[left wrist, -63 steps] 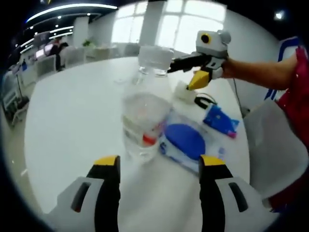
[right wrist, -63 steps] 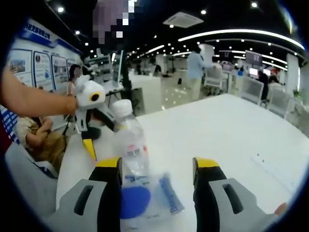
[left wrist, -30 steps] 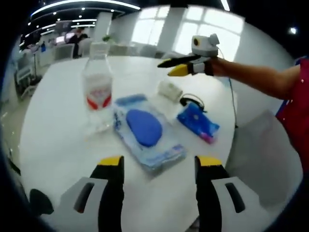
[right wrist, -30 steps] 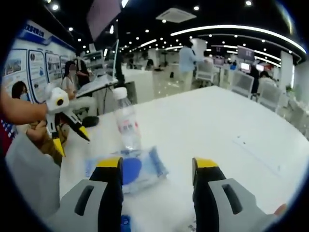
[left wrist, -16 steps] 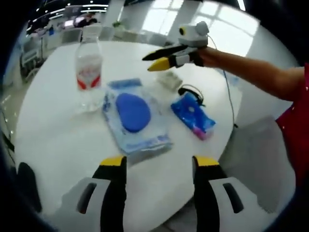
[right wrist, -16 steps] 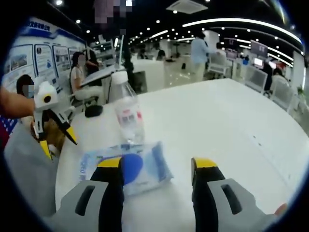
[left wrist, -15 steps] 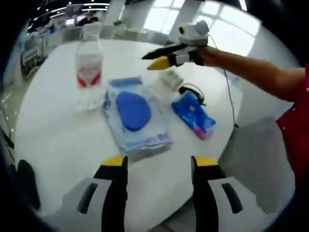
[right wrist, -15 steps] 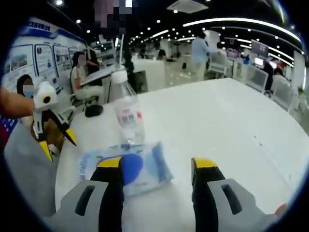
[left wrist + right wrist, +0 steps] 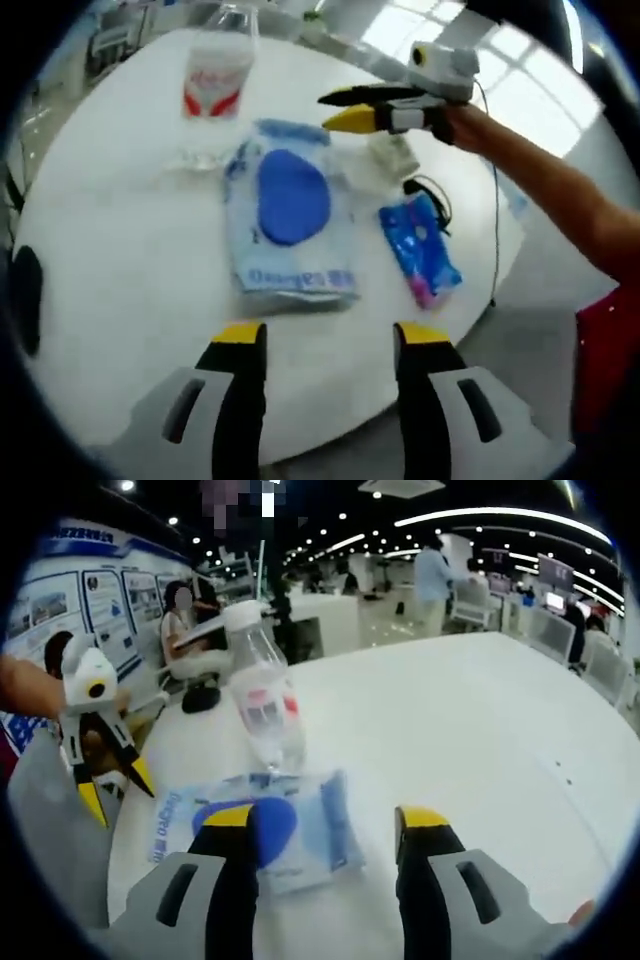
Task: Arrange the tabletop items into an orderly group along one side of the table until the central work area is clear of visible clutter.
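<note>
- Your left hand-held gripper (image 9: 320, 350) hangs over the near edge of the worktop (image 9: 110, 260), jaws spread and holding nothing. The wipes pack (image 9: 285, 225) lies just beyond the tips, close to that edge. If you push it instead of pinching it, the flat soft packet will likely slide, and a slide toward you could take it off the worktop.
- Your right hand-held gripper (image 9: 325, 835), seen in its own view, is also spread and empty, with the same pack lying under and between its jaws. Its jaws look nearly closed in the left gripper view, so trust the right gripper view. Both tools are aimed at one item, so closing in together risks a clash of jaws over it.
- The small blue packet (image 9: 420, 250) sits just beside the pack, near the worktop's edge. A sideways sweep of either tool could nudge it over.
- A black cable (image 9: 425, 190) lies past the packet, beside a small white item (image 9: 392, 160). A jaw tip could snag the loop and drag both.
- The water bottle (image 9: 265, 705) stands upright just behind the pack, apparently touching its far edge. It is tall and clear, so shoving the pack away from you could tip it.
</note>
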The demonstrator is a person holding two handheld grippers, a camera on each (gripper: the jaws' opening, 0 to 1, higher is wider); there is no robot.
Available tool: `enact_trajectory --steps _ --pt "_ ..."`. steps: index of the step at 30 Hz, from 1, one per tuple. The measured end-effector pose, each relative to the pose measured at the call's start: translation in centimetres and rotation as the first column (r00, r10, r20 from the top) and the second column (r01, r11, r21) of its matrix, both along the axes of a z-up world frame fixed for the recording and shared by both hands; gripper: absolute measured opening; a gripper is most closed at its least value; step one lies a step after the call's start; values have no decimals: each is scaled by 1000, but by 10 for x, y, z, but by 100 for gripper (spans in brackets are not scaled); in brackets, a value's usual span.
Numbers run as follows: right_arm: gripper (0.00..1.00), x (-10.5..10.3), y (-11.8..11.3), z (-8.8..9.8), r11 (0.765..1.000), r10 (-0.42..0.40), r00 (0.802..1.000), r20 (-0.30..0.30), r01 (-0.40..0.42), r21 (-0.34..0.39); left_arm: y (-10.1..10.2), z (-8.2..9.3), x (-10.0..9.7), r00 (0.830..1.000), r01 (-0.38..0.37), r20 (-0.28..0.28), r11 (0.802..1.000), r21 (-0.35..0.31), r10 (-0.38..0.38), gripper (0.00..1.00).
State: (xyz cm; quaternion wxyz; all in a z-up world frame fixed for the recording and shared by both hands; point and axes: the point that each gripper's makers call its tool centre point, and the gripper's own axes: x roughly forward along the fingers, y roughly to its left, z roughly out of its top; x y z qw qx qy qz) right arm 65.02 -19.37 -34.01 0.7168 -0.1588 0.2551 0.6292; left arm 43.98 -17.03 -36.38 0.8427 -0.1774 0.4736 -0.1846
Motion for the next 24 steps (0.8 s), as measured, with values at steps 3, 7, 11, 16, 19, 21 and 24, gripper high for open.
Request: enact_trajectory --steps 3,7,11,16,19,21,24 --pt "54 -1 2 -3 1000 12 1000 -7 -12 1 -3 1 4 994 -100 -35 994 -34 99 48" --pt "53 -1 4 -8 1000 25 1000 -16 -25 -10 -5 -2 10 985 -170 -40 985 -1 170 48" --pt "50 0 7 -11 1000 28 999 -31 -28 -8 -9 1 20 962 -271 -31 962 -24 270 48" --pt "42 3 6 -22 999 29 998 -54 -31 -40 -9 -3 21 948 -319 -27 948 -6 318 47" --pt "39 2 5 -28 998 30 998 -62 -34 -60 -8 -4 21 939 -344 -29 939 2 343 46" --pt "35 2 5 -34 996 35 998 -51 -39 -86 -6 -6 21 930 -366 -25 930 10 366 44" --pt "28 4 4 -36 994 29 999 -33 -32 -103 -4 -6 24 919 -394 -9 919 13 394 40"
